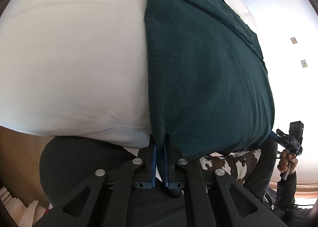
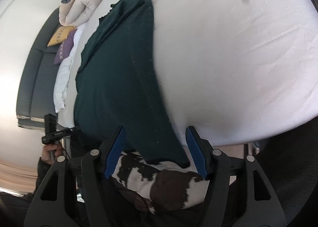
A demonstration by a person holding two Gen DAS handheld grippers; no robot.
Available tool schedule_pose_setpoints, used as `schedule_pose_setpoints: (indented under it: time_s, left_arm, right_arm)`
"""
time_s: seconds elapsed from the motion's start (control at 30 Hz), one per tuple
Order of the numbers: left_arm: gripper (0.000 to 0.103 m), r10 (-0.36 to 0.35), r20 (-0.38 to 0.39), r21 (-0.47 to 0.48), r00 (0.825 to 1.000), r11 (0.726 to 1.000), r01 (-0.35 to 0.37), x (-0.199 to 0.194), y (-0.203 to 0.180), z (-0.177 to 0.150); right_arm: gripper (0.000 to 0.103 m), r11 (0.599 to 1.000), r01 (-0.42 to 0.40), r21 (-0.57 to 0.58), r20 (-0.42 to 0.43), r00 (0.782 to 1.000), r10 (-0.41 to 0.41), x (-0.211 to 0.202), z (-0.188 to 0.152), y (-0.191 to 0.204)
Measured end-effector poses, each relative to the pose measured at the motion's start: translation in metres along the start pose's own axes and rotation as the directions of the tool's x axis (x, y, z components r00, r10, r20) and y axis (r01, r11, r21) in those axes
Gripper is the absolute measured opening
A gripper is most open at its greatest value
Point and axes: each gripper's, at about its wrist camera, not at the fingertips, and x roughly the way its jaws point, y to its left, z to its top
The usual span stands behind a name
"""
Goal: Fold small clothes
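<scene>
A dark green garment (image 1: 202, 71) lies lengthwise on a white bed (image 1: 69, 57), its near end hanging over the bed's edge. My left gripper (image 1: 160, 148) is shut on the near left corner of the garment. In the right wrist view the same garment (image 2: 123, 79) lies on the bed (image 2: 228, 48). My right gripper (image 2: 155, 137) is open, its blue pads (image 2: 117, 147) standing either side of the garment's near right corner without closing on it. The right gripper also shows in the left wrist view (image 1: 288, 139), held in a hand.
A brown and white patterned cloth (image 2: 159, 185) on the person lies just below the right gripper. A cream duvet (image 2: 83, 6), a yellow cushion (image 2: 59, 35) and a purple cushion (image 2: 64, 49) lie at the far end by a dark headboard (image 2: 37, 67).
</scene>
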Motion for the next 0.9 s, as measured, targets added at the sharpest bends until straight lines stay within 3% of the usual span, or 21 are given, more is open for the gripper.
schedule_pose_setpoints:
  time_s: [0.2,0.27,0.3,0.4,0.47,0.6,0.7,0.9]
  left_arm:
    - [0.005,-0.012,0.018,0.017,1.0,1.0,0.012,-0.005,-0.001,-0.002]
    - [0.005,-0.014,0.022,0.026,1.0,1.0,0.013,-0.006,-0.002,-0.002]
    - [0.005,-0.016,0.024,0.032,1.0,0.999,0.016,-0.007,-0.003,-0.001]
    - [0.005,-0.026,0.031,0.04,0.999,0.999,0.024,-0.01,-0.003,-0.001]
    - [0.005,-0.043,0.039,0.041,0.998,0.998,0.041,-0.014,-0.004,-0.003]
    - [0.005,-0.136,0.077,0.047,0.988,0.99,0.132,-0.032,-0.005,-0.005]
    - [0.005,-0.23,0.132,0.039,0.964,0.973,0.227,-0.051,-0.005,-0.003]
    - [0.005,-0.412,0.253,0.003,0.875,0.905,0.425,-0.081,0.005,0.009]
  right_arm:
    - [0.06,0.999,0.025,-0.034,-0.026,0.999,-0.026,0.015,0.006,-0.001]
    - [0.042,0.997,0.042,-0.07,-0.035,0.998,-0.044,0.018,0.006,0.004]
    - [0.026,0.995,0.05,-0.091,-0.048,0.997,-0.054,0.019,0.006,0.007]
    - [0.009,0.989,0.07,-0.131,-0.067,0.995,-0.079,0.023,0.004,0.013]
    - [0.008,0.988,0.062,-0.144,-0.068,0.995,-0.073,0.023,0.002,0.018]
    - [0.008,0.986,-0.029,-0.165,-0.069,0.997,0.018,0.014,0.006,0.036]
    - [0.008,0.978,-0.122,-0.168,-0.036,0.992,0.117,0.0,0.014,0.051]
    - [0.008,0.953,-0.272,-0.134,0.051,0.958,0.281,-0.013,0.048,0.067]
